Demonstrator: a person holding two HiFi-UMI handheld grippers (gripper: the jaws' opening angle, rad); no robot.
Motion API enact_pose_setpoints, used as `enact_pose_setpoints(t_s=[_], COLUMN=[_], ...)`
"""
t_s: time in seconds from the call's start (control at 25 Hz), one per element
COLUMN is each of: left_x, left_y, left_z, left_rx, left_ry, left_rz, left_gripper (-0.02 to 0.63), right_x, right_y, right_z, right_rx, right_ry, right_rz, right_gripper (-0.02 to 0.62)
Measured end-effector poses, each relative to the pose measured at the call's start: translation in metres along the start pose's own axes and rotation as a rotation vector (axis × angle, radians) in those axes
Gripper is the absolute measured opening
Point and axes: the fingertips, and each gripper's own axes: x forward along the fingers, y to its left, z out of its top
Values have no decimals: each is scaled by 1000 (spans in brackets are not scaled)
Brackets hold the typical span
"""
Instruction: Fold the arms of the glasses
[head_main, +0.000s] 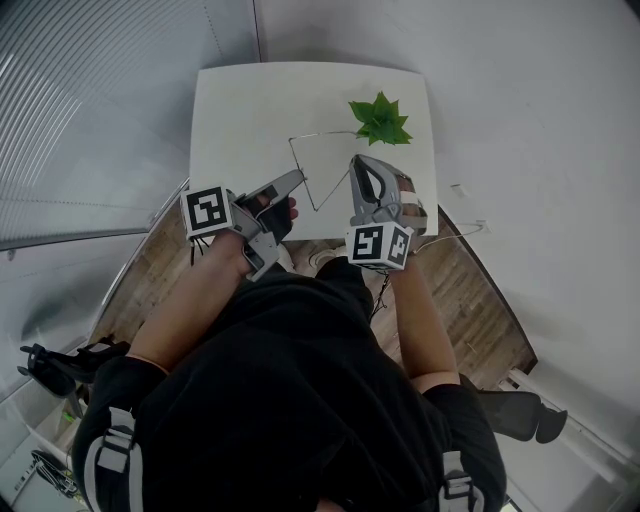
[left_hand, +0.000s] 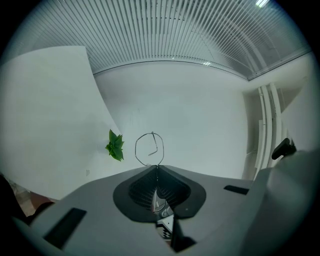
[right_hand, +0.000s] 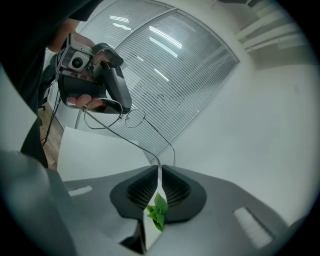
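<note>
Thin wire-framed glasses (head_main: 303, 176) hang in the air over the white table (head_main: 245, 110), stretched between both grippers. My left gripper (head_main: 295, 178) is shut on the front of the frame; one round lens rim (left_hand: 149, 149) stands just past its closed jaws (left_hand: 156, 167). In the right gripper view the left gripper (right_hand: 120, 102) grips the frame (right_hand: 112, 117) by the lenses, and one long arm runs down from there into my right gripper (right_hand: 160, 169). The right gripper (head_main: 355, 162) is shut on that arm near its tip. The other arm curves free beside it.
A small green plant (head_main: 380, 120) sits at the table's far right, also seen past the left jaws (left_hand: 115, 146) and through the right jaws' slit (right_hand: 159, 212). Slatted blinds (head_main: 80, 110) line the left wall. Wooden floor (head_main: 480, 300) borders the table's near edge.
</note>
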Motion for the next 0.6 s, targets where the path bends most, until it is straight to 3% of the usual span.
enact_pose_setpoints(t_s=[0.6], left_x=[4], left_y=[-3], left_z=[-4], left_rx=[-2], left_ry=[18], left_rz=[1], left_gripper=[12], right_x=[7], right_y=[1], right_z=[14], right_rx=[-51], right_ry=[-34], right_rz=[13], right_gripper=[35])
